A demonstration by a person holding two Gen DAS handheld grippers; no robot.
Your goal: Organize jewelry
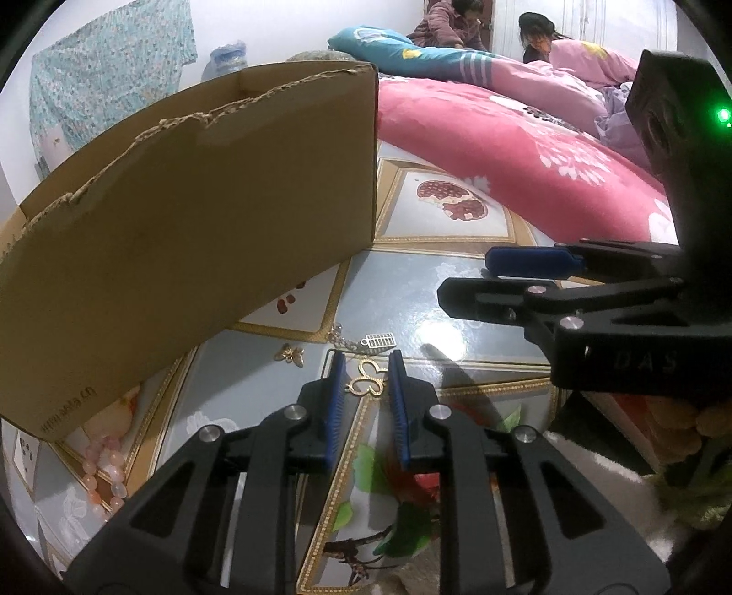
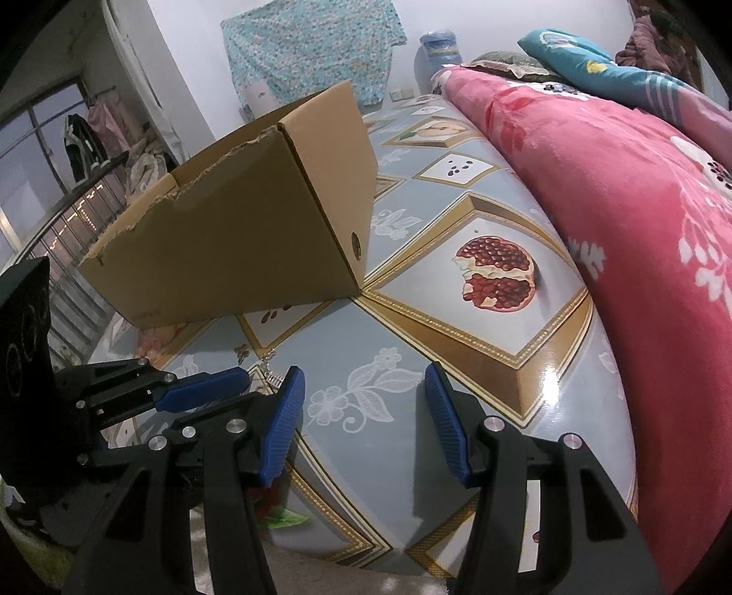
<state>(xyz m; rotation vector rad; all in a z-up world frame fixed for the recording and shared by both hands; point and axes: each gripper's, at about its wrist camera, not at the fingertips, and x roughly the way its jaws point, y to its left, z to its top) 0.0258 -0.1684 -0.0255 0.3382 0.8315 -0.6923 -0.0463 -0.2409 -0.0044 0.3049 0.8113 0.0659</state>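
Observation:
In the left wrist view my left gripper (image 1: 365, 373) is open, its blue pads on either side of a gold butterfly-outline pendant (image 1: 366, 383) that lies on the patterned mat. A silver grid charm on a chain (image 1: 377, 341) and a small gold butterfly (image 1: 290, 354) lie just beyond it. A pink bead bracelet (image 1: 106, 471) lies at the left, partly under the cardboard box (image 1: 192, 238). My right gripper (image 2: 363, 393) is open and empty over the mat; it also shows in the left wrist view (image 1: 462, 279). The box (image 2: 247, 229) stands open-topped.
A pink floral quilt (image 2: 617, 183) lies along the right side of the mat. Two people sit at the back (image 1: 540, 41). The mat's near edge meets a fluffy white rug (image 1: 608, 503). The left gripper is at the left in the right wrist view (image 2: 247, 380).

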